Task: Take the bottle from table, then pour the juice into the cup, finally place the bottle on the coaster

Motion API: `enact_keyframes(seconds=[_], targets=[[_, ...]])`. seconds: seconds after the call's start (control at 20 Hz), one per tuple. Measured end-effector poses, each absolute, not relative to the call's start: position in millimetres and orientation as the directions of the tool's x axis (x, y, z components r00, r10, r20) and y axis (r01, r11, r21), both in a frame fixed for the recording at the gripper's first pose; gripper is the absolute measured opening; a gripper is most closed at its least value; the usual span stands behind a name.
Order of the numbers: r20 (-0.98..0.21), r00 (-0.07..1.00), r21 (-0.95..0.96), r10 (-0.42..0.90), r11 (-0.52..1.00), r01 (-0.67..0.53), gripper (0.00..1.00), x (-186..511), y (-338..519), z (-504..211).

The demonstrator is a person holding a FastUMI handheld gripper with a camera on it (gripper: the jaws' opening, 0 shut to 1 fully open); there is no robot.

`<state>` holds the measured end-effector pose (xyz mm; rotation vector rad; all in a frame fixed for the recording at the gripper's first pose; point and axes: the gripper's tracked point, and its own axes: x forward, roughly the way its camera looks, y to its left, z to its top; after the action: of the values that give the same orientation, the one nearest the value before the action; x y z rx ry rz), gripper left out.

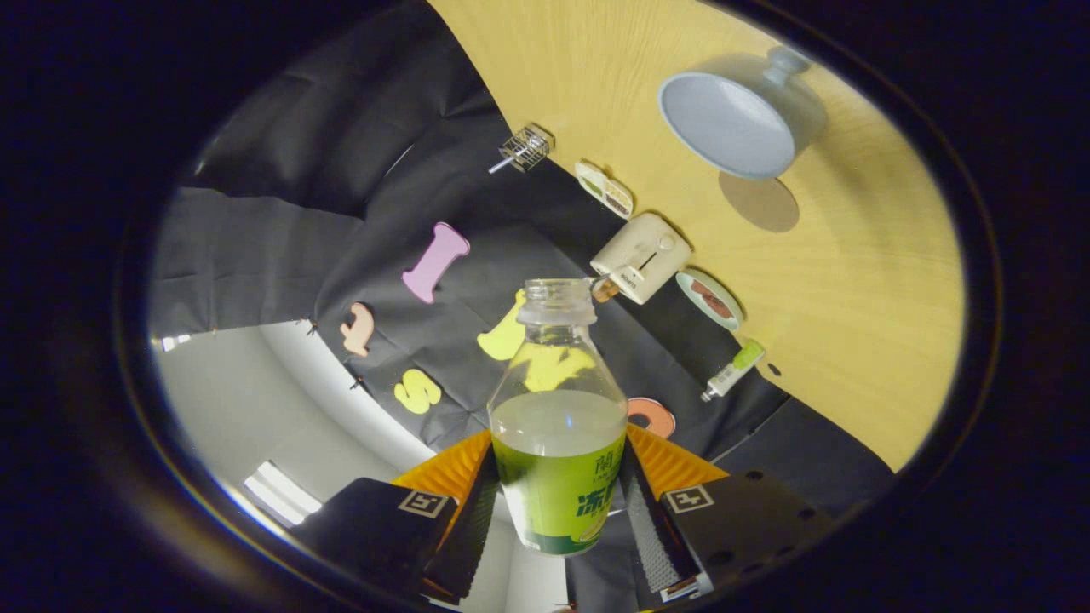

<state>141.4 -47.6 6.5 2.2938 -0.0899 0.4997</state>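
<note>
While clamped at its labelled belly by the tongs [558, 502], uncapped bottle [558, 417] reads half-full: light, smooth, likely squeezable plastic. Cup [728, 123] at 1 o'clock on counter [860, 281].

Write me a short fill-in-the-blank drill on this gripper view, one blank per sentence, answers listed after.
1. The tool is shut on the ____, one finger pressing each side of its green label.
2. The bottle has no ____ on its open mouth.
3. The round coaster lies on the wooden table right beside the pale blue ____.
4. The cup holds no ____ yet.

Missing words: bottle; cap; cup; juice
</note>
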Motion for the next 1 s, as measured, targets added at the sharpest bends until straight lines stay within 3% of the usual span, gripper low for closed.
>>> enact_keyframes(seconds=[0.55,0.65,1.0], targets=[[0.414,0.906,0.692,0.083,-0.675,-0.254,0.77,136,-50,42],[0.356,0.929,0.777,0.1,-0.583,-0.236,0.77,142,-46,27],[0.092,0.967,0.996,0.237,-0.031,-0.087,0.77,159,-6,-22]])
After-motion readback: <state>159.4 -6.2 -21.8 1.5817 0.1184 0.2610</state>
